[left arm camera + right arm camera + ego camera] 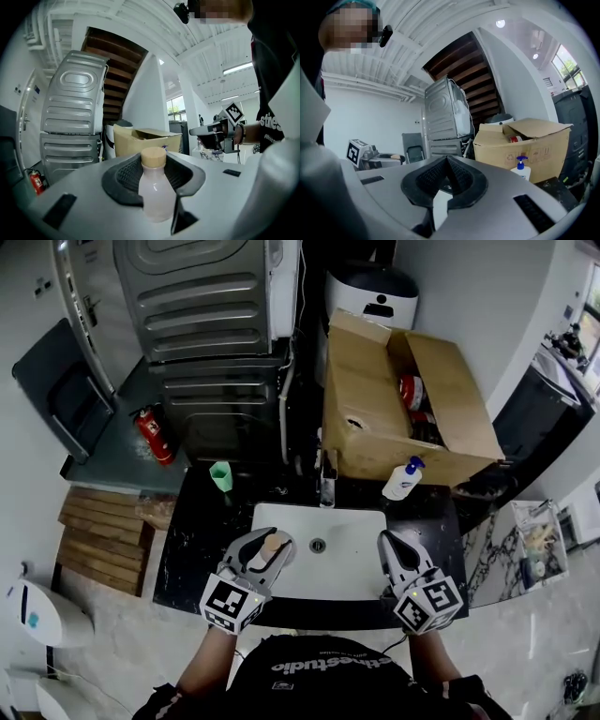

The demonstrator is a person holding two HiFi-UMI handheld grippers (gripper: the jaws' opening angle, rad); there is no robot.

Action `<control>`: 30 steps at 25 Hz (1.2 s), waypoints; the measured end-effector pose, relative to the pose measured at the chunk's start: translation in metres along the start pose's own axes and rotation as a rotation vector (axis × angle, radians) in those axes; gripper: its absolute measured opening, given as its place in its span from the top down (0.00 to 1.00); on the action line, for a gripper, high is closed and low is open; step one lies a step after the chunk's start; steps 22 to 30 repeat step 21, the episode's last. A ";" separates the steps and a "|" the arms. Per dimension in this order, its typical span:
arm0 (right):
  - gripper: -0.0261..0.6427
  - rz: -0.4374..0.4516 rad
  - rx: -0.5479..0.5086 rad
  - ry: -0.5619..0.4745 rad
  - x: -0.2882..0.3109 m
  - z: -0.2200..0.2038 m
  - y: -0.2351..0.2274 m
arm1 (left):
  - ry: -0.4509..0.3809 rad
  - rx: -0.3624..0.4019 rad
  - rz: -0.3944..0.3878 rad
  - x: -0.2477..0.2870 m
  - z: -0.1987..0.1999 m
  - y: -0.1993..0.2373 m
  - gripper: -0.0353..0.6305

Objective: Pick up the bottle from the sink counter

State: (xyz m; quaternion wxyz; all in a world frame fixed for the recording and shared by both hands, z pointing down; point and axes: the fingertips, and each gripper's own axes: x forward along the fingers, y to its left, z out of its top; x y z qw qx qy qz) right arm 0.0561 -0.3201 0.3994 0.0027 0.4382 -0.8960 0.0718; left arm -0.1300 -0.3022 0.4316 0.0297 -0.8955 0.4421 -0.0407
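Currently the left tongs (153,171) are pinching the pale, cork-capped bottle (154,194) by its body at the left rim of the sink basin (352,549). The right tongs (446,161) are sitting pressed together, empty, at the basin's right rim. Advisable: lifting vertically, bottle upright, since a smooth body is probably prone to slipping.

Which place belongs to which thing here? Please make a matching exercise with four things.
Things: 1 beige-capped bottle; 2 pump bottle; 3 green cup; 4 fire extinguisher.
Places: A on the floor, off the counter's left end; B between the left gripper's jaws; C on the counter, before the cardboard box; D on the counter, left of the tap.
Pairs: 1-B; 2-C; 3-D; 4-A.
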 end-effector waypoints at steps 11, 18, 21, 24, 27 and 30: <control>0.90 0.023 0.004 -0.002 -0.011 -0.005 -0.004 | 0.003 -0.011 0.000 0.004 0.014 -0.010 0.73; 0.90 0.035 -0.008 -0.003 -0.011 -0.004 -0.002 | 0.004 0.006 -0.007 0.006 0.018 -0.013 0.73; 0.90 0.040 -0.016 -0.003 -0.012 -0.001 0.000 | 0.003 0.013 -0.005 0.005 0.020 -0.014 0.73; 0.90 0.040 -0.016 -0.003 -0.012 -0.001 0.000 | 0.003 0.013 -0.005 0.005 0.020 -0.014 0.73; 0.90 0.040 -0.016 -0.003 -0.012 -0.001 0.000 | 0.003 0.013 -0.005 0.005 0.020 -0.014 0.73; 0.90 0.040 -0.016 -0.003 -0.012 -0.001 0.000 | 0.003 0.013 -0.005 0.005 0.020 -0.014 0.73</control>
